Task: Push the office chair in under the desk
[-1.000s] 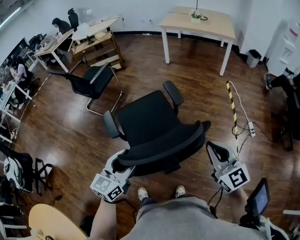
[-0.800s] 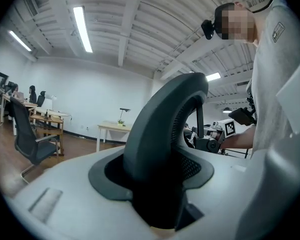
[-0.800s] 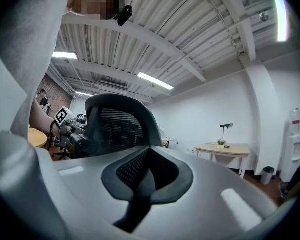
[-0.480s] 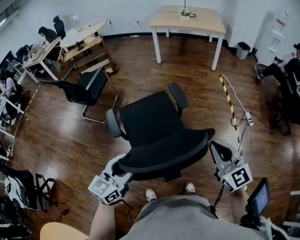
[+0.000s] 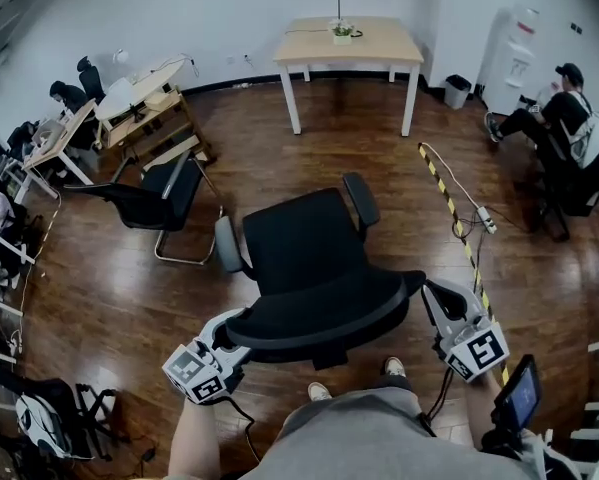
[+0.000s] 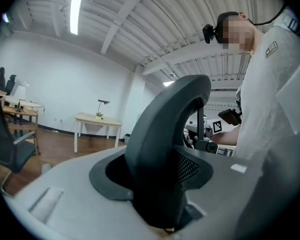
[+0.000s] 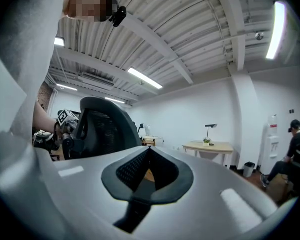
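The black office chair [image 5: 309,253] stands mid-floor, its seat facing the light wooden desk [image 5: 349,38] by the far wall. My left gripper [image 5: 234,325] is clamped on the left end of the chair's curved backrest; in the left gripper view the backrest frame [image 6: 165,119] fills the gap of the left gripper [image 6: 160,194]. My right gripper [image 5: 431,290] is shut with nothing in it, its tip at the backrest's right end. The right gripper view shows the closed right gripper [image 7: 148,161], the chair back [image 7: 102,126] at left and the desk [image 7: 212,146] ahead.
A second black chair [image 5: 149,193] and wooden tables [image 5: 144,108] stand at the left. A yellow-black floor strip [image 5: 449,203] with a power strip [image 5: 487,220] runs at the right. A seated person [image 5: 564,118], a bin [image 5: 457,91] and a water dispenser [image 5: 514,48] are far right.
The chair has swung a little so the desk now lies more straight ahead of it. Both grippers stayed at the backrest ends, and my feet have stepped forward.
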The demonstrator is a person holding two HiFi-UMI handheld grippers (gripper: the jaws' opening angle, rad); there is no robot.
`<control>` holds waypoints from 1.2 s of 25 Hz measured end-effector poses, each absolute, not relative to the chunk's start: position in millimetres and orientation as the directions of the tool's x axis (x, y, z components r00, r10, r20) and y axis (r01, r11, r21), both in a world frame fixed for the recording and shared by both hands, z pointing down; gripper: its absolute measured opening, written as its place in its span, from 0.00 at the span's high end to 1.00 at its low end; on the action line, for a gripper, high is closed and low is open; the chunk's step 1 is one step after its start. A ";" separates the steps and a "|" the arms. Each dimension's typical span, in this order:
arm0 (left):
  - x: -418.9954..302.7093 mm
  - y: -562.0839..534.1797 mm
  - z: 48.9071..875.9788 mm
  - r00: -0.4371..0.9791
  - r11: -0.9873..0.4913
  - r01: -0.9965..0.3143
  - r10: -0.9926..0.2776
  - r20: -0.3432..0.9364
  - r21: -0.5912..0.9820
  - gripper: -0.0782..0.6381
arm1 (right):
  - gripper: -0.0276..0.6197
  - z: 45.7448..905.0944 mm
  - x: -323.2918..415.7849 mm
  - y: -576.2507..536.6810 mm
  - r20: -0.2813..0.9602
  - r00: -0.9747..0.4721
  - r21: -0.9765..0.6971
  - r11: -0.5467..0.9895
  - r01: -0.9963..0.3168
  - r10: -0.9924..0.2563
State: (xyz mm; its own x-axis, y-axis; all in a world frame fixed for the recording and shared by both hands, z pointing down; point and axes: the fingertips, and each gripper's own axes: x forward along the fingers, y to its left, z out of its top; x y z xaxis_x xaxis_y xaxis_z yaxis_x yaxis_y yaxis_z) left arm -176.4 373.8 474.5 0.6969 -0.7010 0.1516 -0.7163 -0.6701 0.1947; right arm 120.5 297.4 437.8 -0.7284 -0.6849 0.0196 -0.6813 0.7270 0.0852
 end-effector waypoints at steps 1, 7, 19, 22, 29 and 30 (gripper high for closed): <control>-182.8 374.1 474.3 0.709 -0.682 -0.704 -0.688 0.152 0.197 0.59 | 0.95 439.1 117.0 302.4 0.025 -0.724 0.084 0.723 -0.686 -0.689; -220.0 372.7 475.7 0.774 -0.744 -0.633 -0.616 0.150 0.213 0.60 | 0.95 450.4 93.9 326.3 0.062 -0.719 0.086 0.721 -0.687 -0.692; -280.1 361.8 475.0 0.857 -0.804 -0.516 -0.490 0.161 0.297 0.61 | 0.94 456.1 55.2 345.0 0.121 -0.747 0.118 0.757 -0.643 -0.653; -288.3 356.5 473.6 0.864 -0.808 -0.503 -0.477 0.162 0.305 0.61 | 0.94 458.5 40.4 345.5 0.148 -0.776 0.135 0.789 -0.599 -0.614; -294.5 350.8 472.2 0.874 -0.817 -0.486 -0.458 0.162 0.310 0.61 | 0.68 473.0 -1.5 362.7 0.258 -0.878 0.113 0.915 -0.388 -0.404; -294.8 350.5 472.2 0.875 -0.819 -0.483 -0.456 0.162 0.310 0.61 | 0.62 476.1 -7.9 366.4 0.284 -0.888 0.106 0.932 -0.346 -0.361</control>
